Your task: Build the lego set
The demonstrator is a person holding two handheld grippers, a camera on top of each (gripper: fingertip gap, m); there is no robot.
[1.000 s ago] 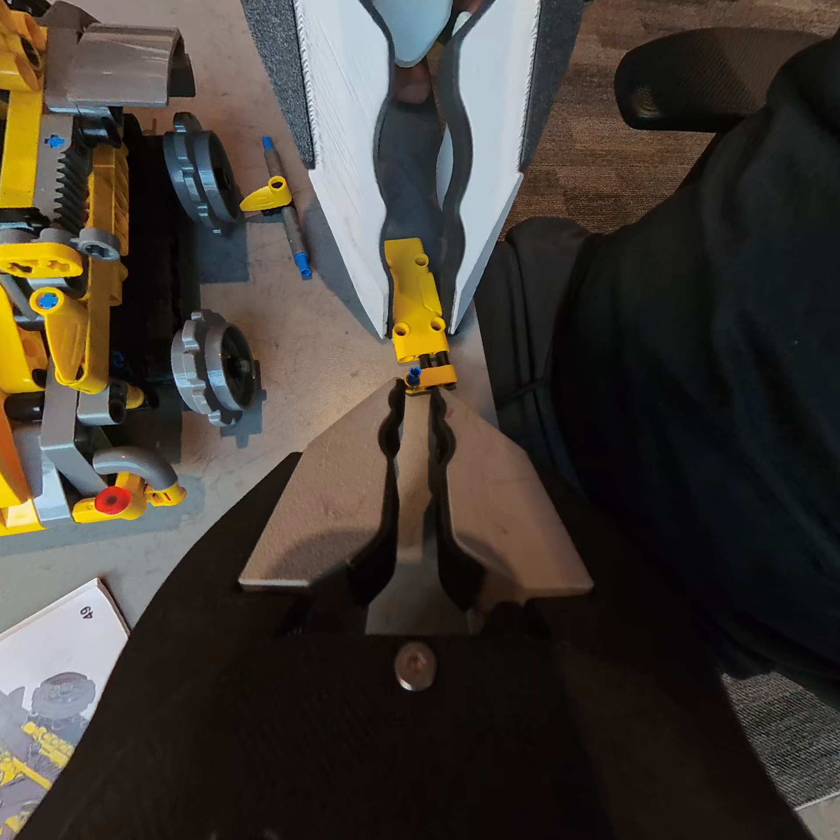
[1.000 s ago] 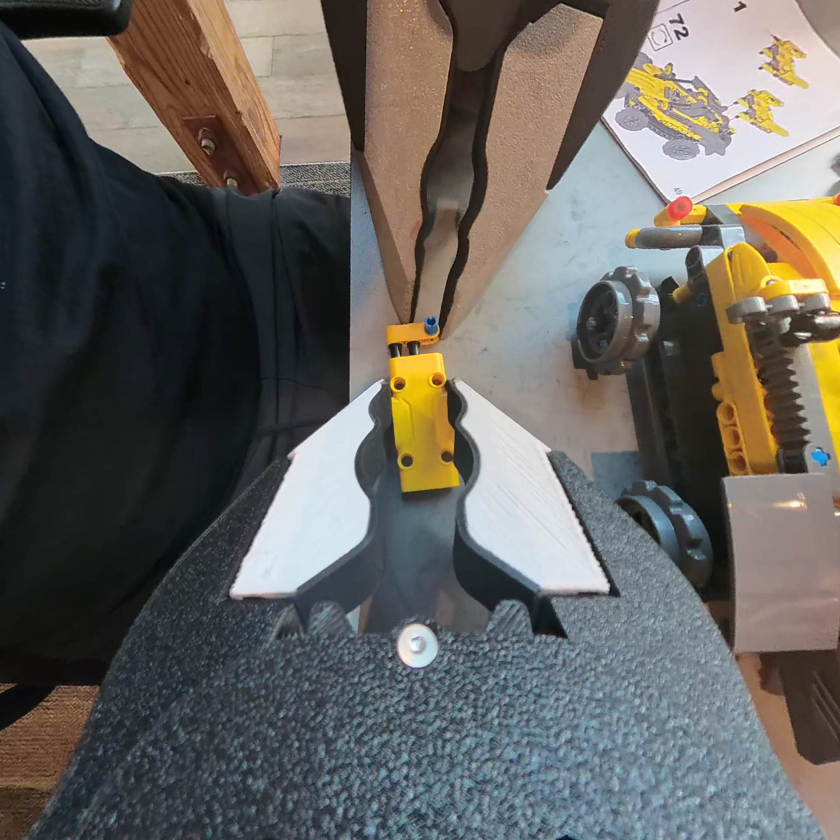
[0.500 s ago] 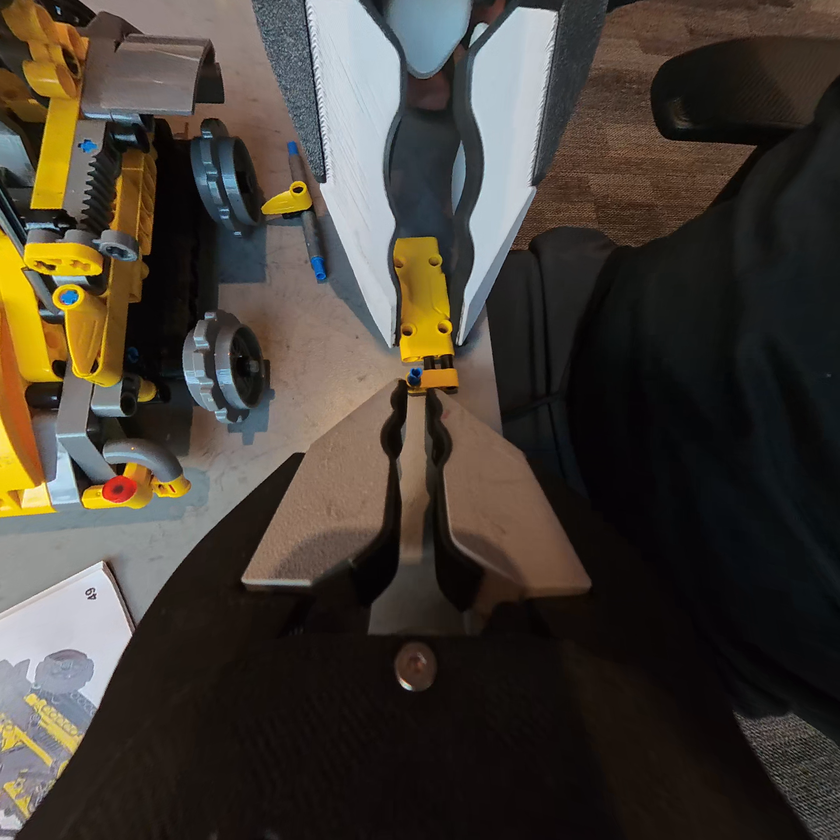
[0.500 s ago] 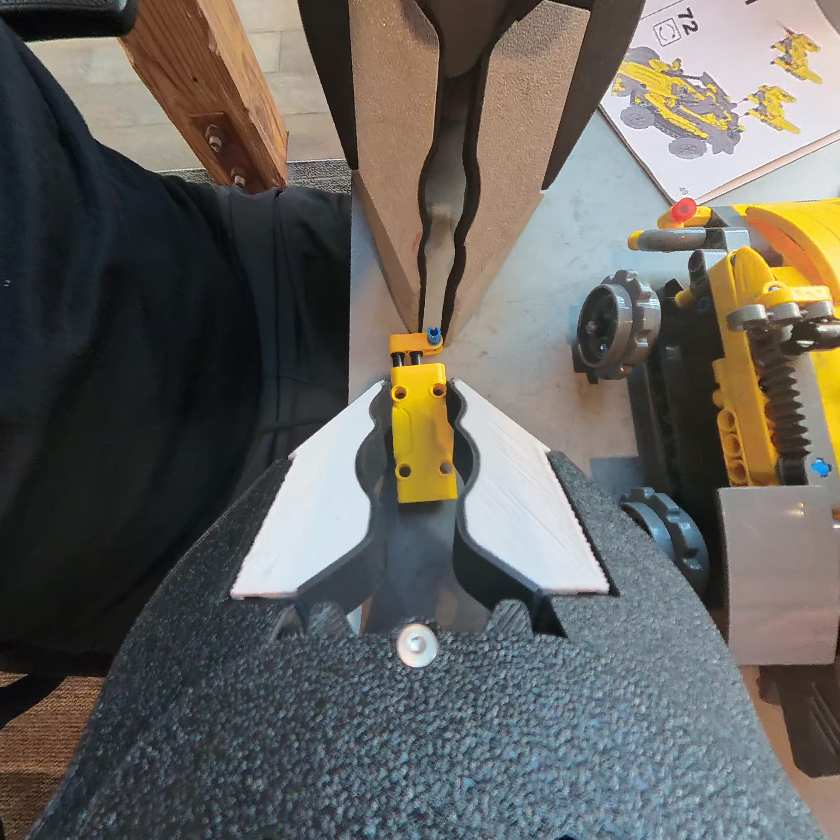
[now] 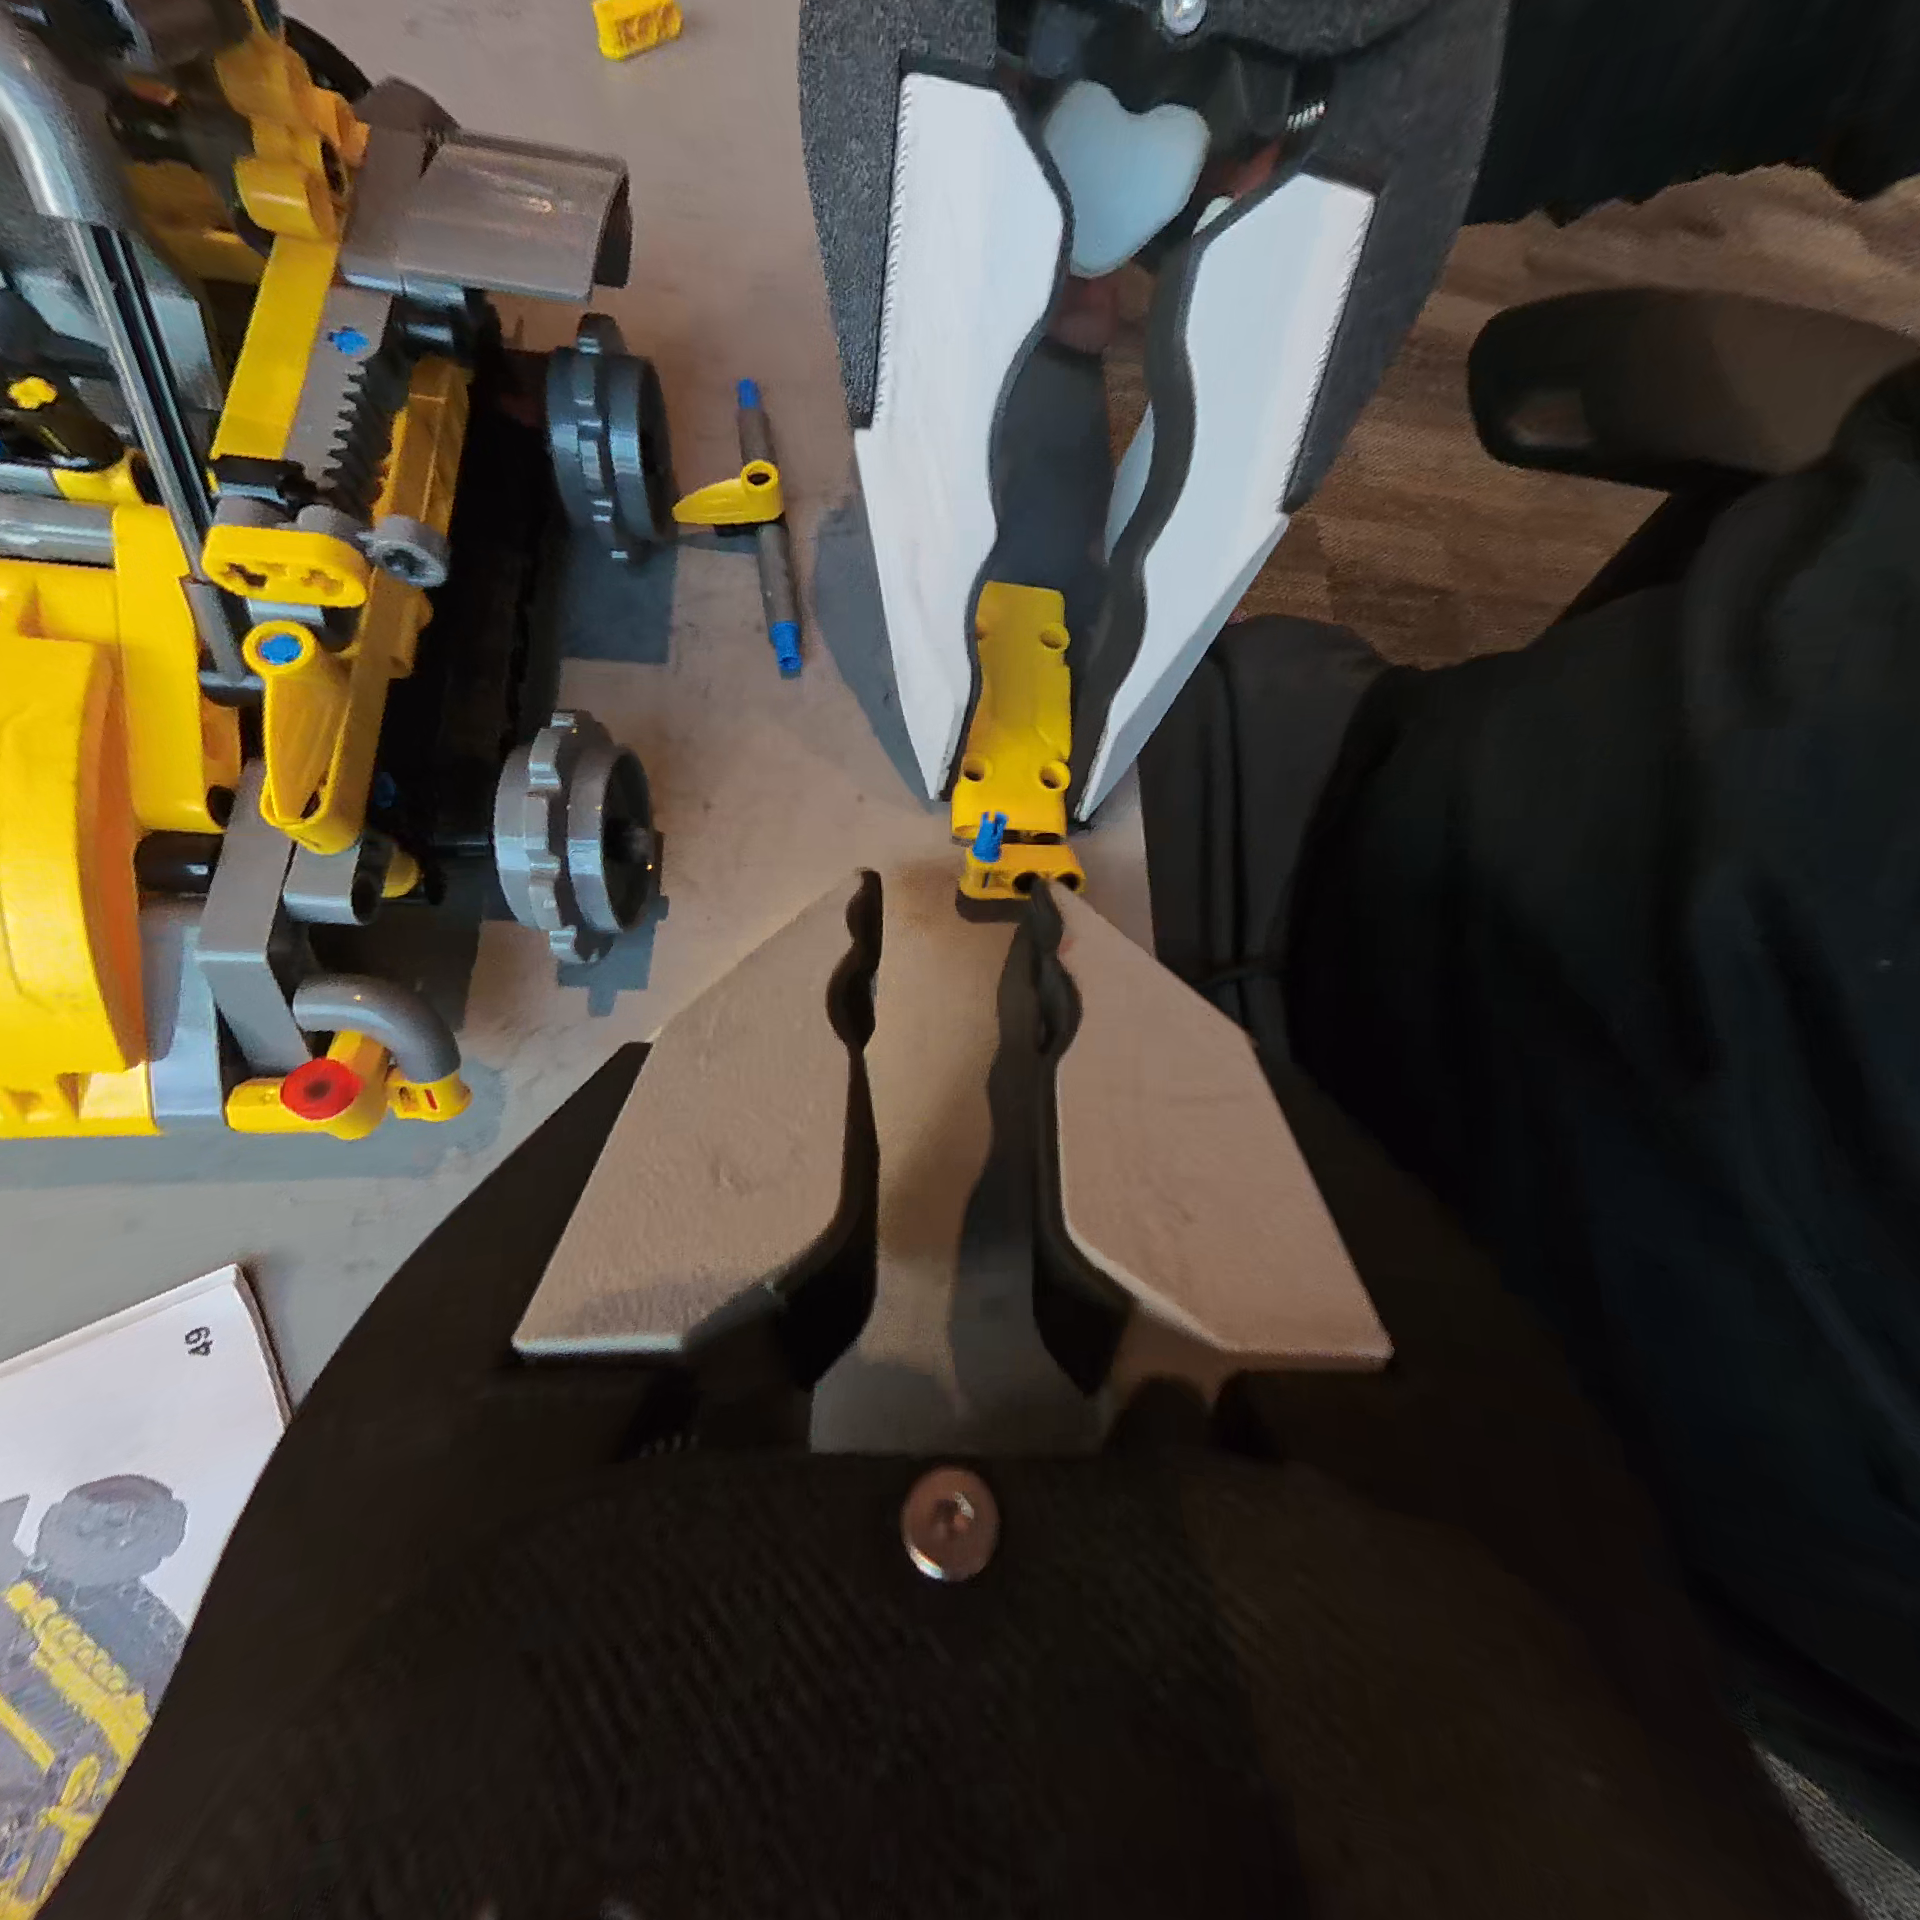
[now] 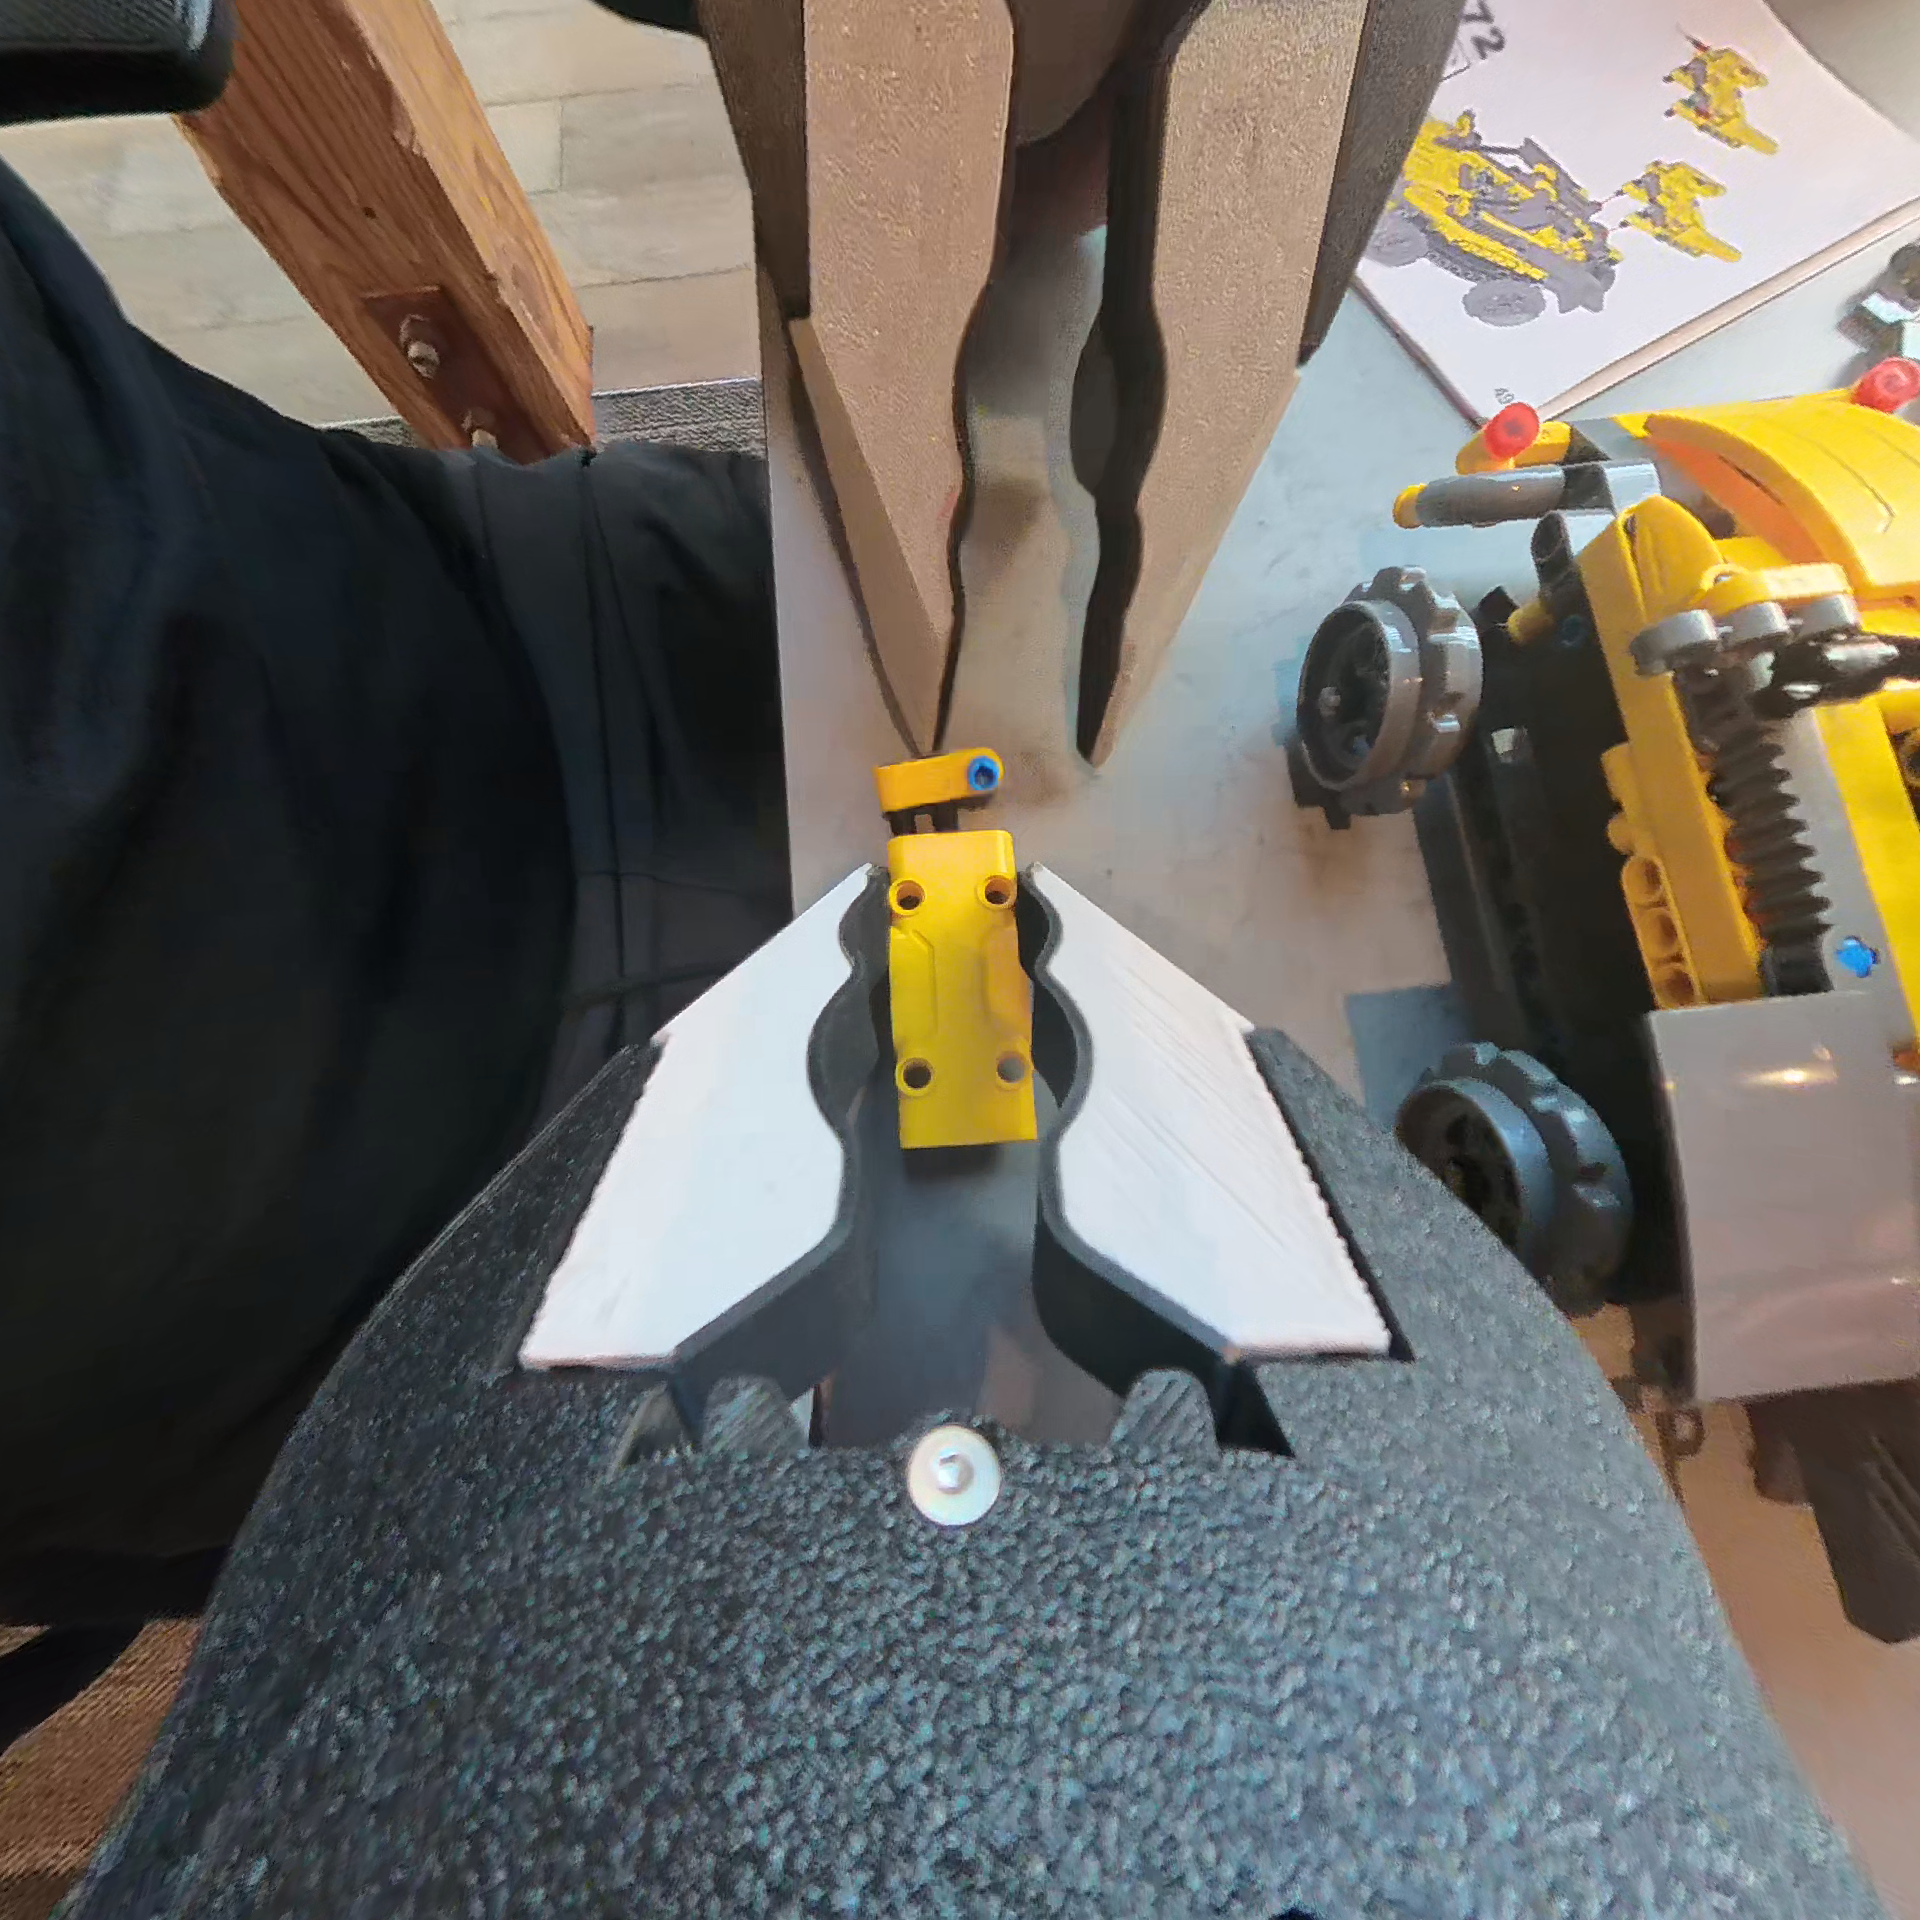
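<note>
My right gripper (image 6: 951, 873) is shut on a yellow panel piece (image 6: 961, 997) and holds it over the table's near edge. A small yellow connector (image 6: 920, 781) with a blue pin (image 6: 982, 772) is joined to the panel's front end by black pins. My left gripper (image 5: 956, 888) is open and faces the right one. Its right fingertip (image 5: 1044, 914) touches the connector (image 5: 1023, 881); the left fingertip stands apart. In the left wrist view the panel (image 5: 1023, 707) sits between the right gripper's white fingers (image 5: 956, 468).
A yellow and grey model vehicle (image 5: 156, 727) with grey sprocket wheels (image 5: 577, 836) stands beside the grippers. A grey axle with blue ends (image 5: 769, 530) lies near it. An instruction booklet (image 5: 104, 1507) lies at the table's edge. A person's dark clothing (image 5: 1558, 1039) is close by. The tips of both grippers are at nearly the same place.
My left gripper's fingers have spread apart from nearly shut at the connector. The right gripper still holds the panel, which has barely moved.
</note>
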